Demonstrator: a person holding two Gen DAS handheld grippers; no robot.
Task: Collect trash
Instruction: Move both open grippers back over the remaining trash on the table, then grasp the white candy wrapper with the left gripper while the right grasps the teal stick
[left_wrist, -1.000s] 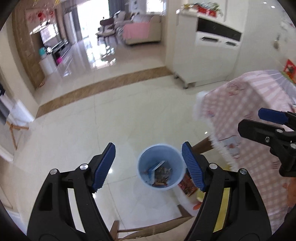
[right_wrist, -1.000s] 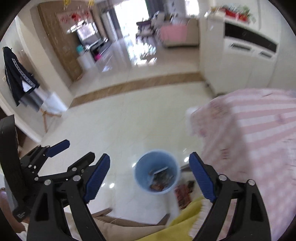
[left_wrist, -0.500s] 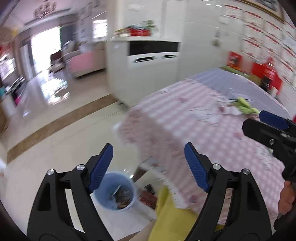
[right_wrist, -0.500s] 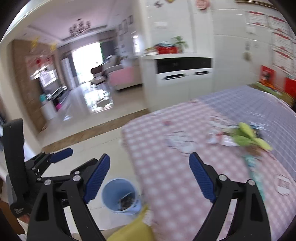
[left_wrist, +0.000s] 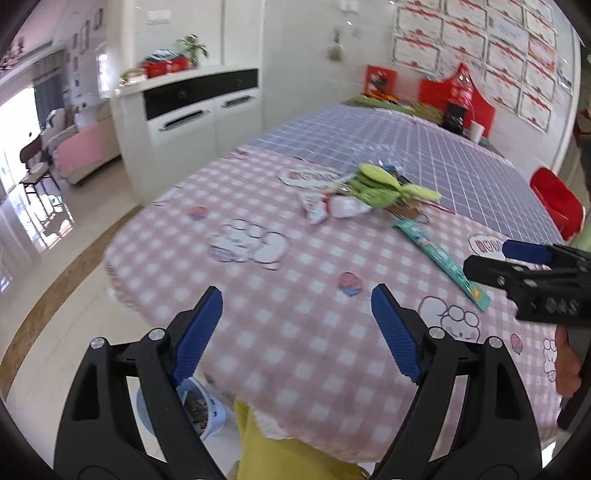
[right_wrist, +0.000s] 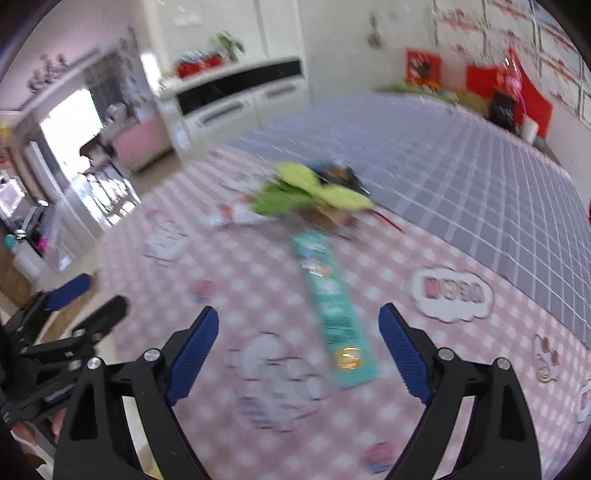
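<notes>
— Since both tools hang over the table (left_wrist: 258, 332) with nothing between their fingers, which piece do you reckon gets taken first?

— My guess is the long teal wrapper (right_wrist: 334, 314). The right gripper (right_wrist: 297, 350) is lined up with it: fingers spread wide and empty, the near end of the strip lying between them on the pink checked cloth. That spread makes sense for a flat thing, which wants a low pinch across its narrow width.

— And the left gripper (left_wrist: 297, 328)?

— Also wide apart, holding nothing, over a bare patch of cloth near the table's edge. The rest of the trash sits well beyond it: a green leafy scrap (left_wrist: 384, 184), a white and red wrapper (left_wrist: 332, 208) just beside it, and some brown bits underneath that are too blurred to name.

— Why is the heap in the middle?

— I cannot tell; it simply straddles the seam where the pink cloth meets the grey-blue one.

— Where does it all go?

— Into the blue bin (left_wrist: 207, 410) on the floor below the near table edge, I'd say. It shows partly behind the left tool's finger, already with scraps inside. Being close under the edge, it keeps the carry short.

— Any risk?

— A thin strip may slide on the cloth rather than lift.
</notes>
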